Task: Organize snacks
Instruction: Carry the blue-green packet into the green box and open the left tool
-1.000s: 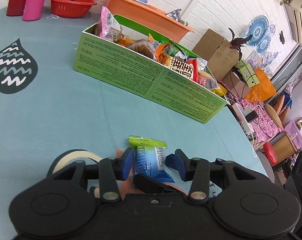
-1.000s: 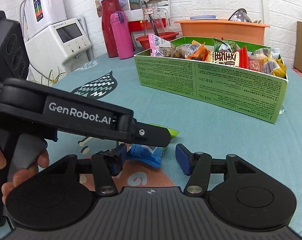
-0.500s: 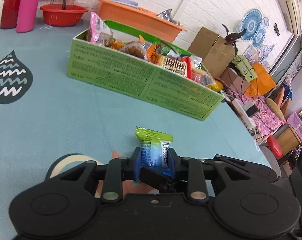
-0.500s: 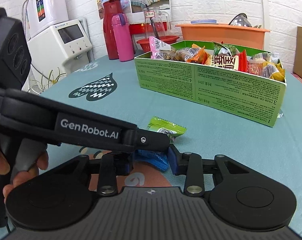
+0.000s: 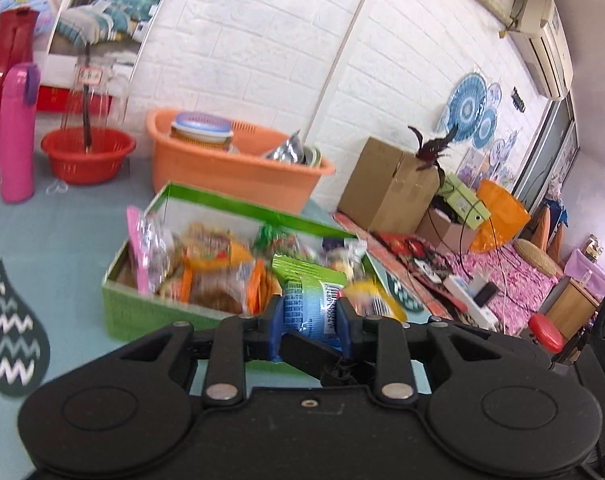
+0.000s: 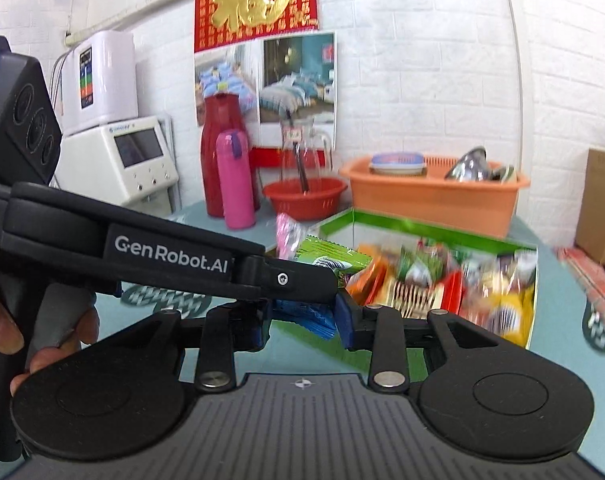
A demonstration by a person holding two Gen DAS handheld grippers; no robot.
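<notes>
Teal table [image 5: 62, 248]: green snack box [image 5: 142, 308], orange tub [image 5: 230, 176], red basin [image 5: 86, 156].

text: "GenRobot.AI" | on: left gripper [image 6: 302, 318] arm | wall: red poster [image 6: 256, 2], gold "福"

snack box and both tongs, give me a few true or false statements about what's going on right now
1. The left tongs grip a blue and green snack packet. True.
2. The green snack box is empty. False: it is crowded with wrapped snacks.
3. The right tongs have nothing between their pads. False: they are closing on the blue end of the same packet, with the left tongs' finger crossing above it.
4. A pink bottle stands beside a taller red flask. True.
5. The orange tub sits in front of the snack box, nearer the cameras. False: it is behind the box, by the wall.
</notes>
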